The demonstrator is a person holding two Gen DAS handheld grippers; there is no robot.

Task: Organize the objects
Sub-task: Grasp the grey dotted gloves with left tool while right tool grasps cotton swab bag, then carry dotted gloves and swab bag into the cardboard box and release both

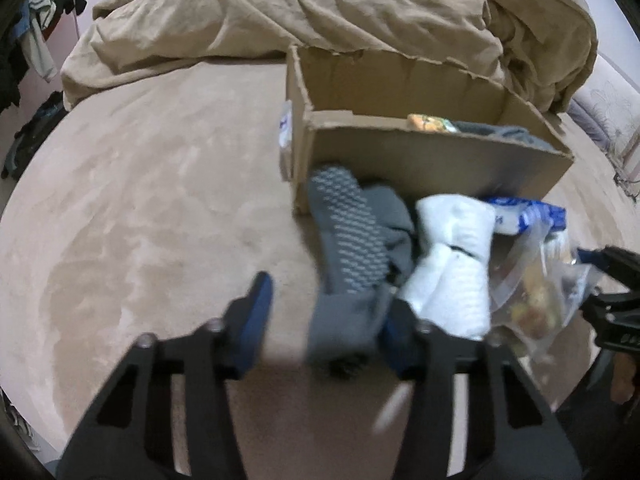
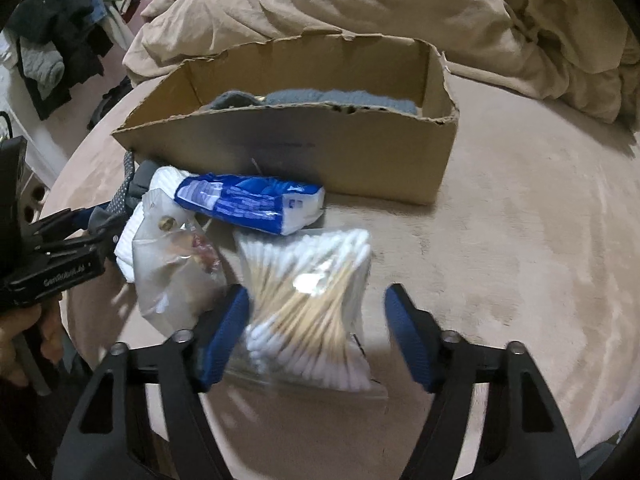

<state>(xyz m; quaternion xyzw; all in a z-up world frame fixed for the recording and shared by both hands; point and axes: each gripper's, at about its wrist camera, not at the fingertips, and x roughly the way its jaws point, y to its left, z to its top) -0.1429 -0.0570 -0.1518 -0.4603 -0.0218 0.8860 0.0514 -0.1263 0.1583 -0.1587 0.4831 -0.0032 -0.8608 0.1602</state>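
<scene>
cardboard box (image 1: 432,160) sits upper right of centre in the left wrist view and upper centre in the right wrist view, open-topped with torn edges, on a tan bed surface (image 1: 140,200); grey fabric (image 2: 320,98) shows inside it. a loose pile lies against the box's near wall. grey sock (image 1: 344,236) with a dotted sole runs from the box wall down to the lower centre of the left wrist frame, its cuff between the spread fingers of the left gripper (image 1: 324,320), close against the right-hand finger; fingers wide apart, nothing clamped. white sock bundle (image 1: 452,260) lies just beside the grey sock. blue tissue pack (image 2: 252,202) rests at the box wall, centre left of the right wrist frame. clear plastic bag (image 2: 176,256) with small items sits left of centre. cotton swab bag (image 2: 312,308) lies between the fingers of the right gripper (image 2: 318,336), which are wide apart; the left-hand finger is close against the bag, contact unclear through blur. rumpled tan duvet (image 1: 300,12) fills the top of both frames.
</scene>
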